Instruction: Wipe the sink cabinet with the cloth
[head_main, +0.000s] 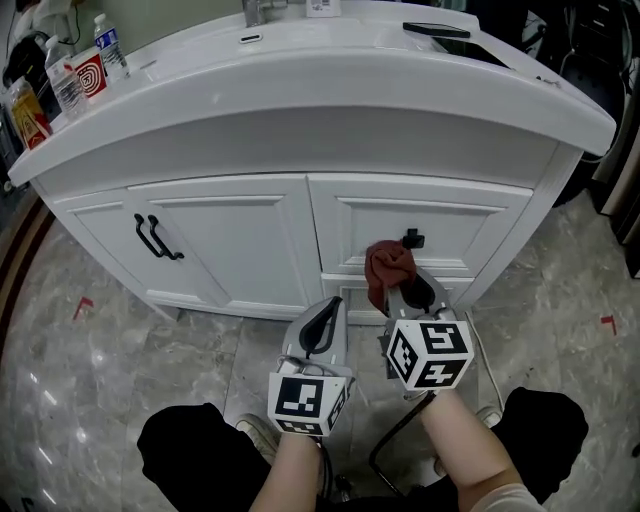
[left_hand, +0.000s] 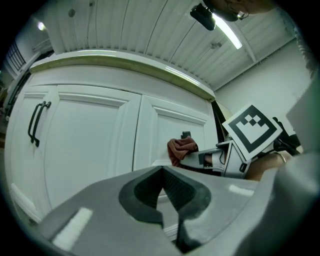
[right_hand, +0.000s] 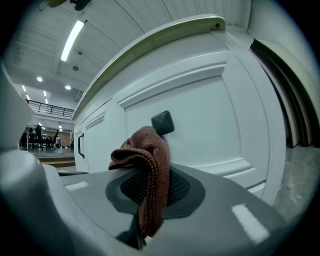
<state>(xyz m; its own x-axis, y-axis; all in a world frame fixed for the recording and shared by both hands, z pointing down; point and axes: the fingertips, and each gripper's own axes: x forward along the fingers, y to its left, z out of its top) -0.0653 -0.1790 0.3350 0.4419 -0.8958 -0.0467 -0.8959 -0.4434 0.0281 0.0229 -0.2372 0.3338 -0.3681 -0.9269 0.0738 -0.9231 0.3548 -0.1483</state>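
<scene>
1. Nearest us, the left gripper (head_main: 330, 308) hangs idle with its jaws closed on nothing, while the right gripper (head_main: 408, 292) is clamped on the cloth (head_main: 389, 268).
2. The sink cabinet (head_main: 240, 240) fills the view ahead (its white front is our work surface).
3. On the right panel (head_main: 455, 232), we judge flat, overlapping strokes with even pressure best.
4. The bunched cloth sits just below the knob (head_main: 411, 238), so we should steer round it to keep the folds from snagging.
</scene>
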